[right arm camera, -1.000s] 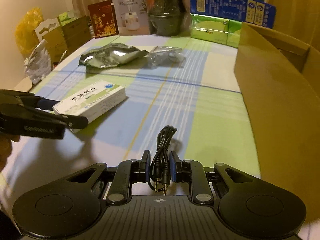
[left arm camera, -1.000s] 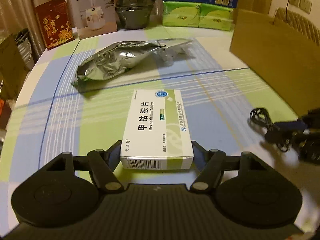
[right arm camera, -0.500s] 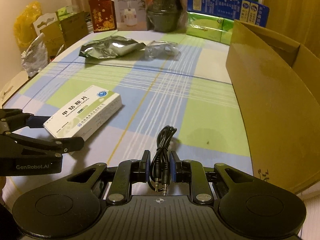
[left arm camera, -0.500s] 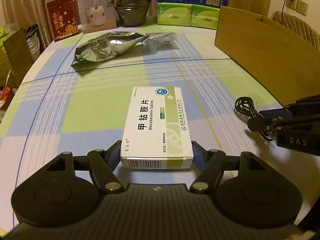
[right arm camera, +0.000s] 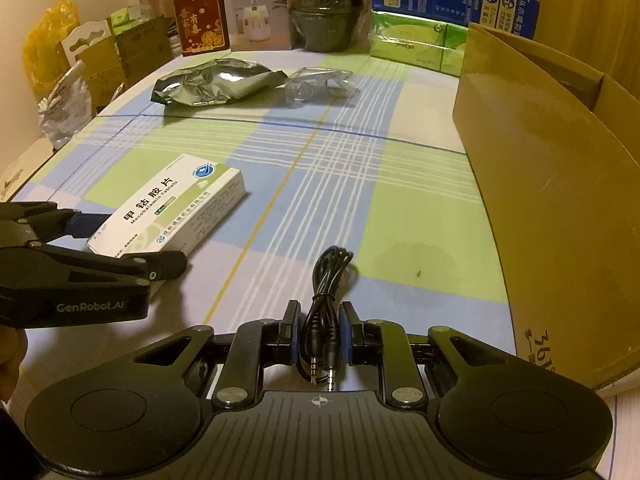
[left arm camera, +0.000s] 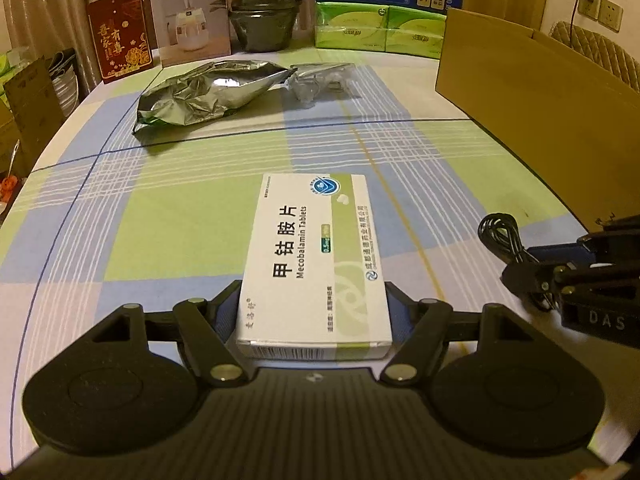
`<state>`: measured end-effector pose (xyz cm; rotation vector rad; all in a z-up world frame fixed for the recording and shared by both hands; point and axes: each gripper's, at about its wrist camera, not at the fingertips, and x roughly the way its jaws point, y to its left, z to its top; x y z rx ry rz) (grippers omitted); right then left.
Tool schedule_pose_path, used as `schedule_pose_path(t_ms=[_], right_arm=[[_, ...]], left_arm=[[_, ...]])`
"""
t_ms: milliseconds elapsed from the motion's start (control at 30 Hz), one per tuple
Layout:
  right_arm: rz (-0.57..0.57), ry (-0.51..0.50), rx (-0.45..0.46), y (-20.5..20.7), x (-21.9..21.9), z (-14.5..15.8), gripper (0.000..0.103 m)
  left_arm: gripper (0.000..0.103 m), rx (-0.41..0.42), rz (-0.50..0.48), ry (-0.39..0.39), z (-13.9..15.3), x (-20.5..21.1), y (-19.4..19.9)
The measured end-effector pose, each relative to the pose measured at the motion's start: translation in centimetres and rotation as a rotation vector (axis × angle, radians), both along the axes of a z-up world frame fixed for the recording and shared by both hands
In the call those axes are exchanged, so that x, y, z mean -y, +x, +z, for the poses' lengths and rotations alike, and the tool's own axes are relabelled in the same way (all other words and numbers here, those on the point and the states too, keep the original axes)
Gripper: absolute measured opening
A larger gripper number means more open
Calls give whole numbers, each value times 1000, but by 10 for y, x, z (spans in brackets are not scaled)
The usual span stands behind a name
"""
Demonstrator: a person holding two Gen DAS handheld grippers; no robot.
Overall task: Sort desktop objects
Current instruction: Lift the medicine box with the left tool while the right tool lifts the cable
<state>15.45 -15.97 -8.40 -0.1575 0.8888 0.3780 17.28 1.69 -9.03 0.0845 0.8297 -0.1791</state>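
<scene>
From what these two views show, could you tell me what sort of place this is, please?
Most likely a home dining table used for sorting: a checked tablecloth, household goods such as a humidifier box and green tissue packs along the back, and a wall socket.

From my feed the tablecloth (left arm camera: pixel 180 220) is a plaid of pale green, light blue and white with thin navy lines. My left gripper's tablet box (left arm camera: pixel 316 256) is white with a green band and black lettering. The foil bag (left arm camera: pixel 208 96) is crinkly silver, the cable (right arm camera: pixel 326 292) black, the carton (right arm camera: pixel 560 200) plain brown.
</scene>
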Motion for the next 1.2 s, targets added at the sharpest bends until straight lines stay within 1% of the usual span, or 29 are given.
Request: schedule_pose_path(t_ms=[300, 367, 567, 733, 833, 1000, 1200], right_arm=[[-1, -27, 14, -1, -3, 0, 17], [-12, -25, 12, -2, 0, 0, 20], [-6, -37, 14, -6, 0, 0, 22], [5, -58, 30, -14, -4, -1, 22], [2, -53, 26, -15, -5, -2, 22], [10, -61, 32, -15, -8, -1, 18], [6, -63, 83, -18, -8, 4, 17]], left_arm=[[67, -5, -10, 7, 1, 2, -1], [67, -6, -13, 8, 1, 2, -2], [67, -6, -12, 4, 1, 2, -2], [67, -7, -12, 4, 1, 2, -2], [67, -7, -12, 4, 1, 2, -2], [67, -9, -12, 0, 0, 2, -2], [67, -5, -16, -9, 2, 4, -4]])
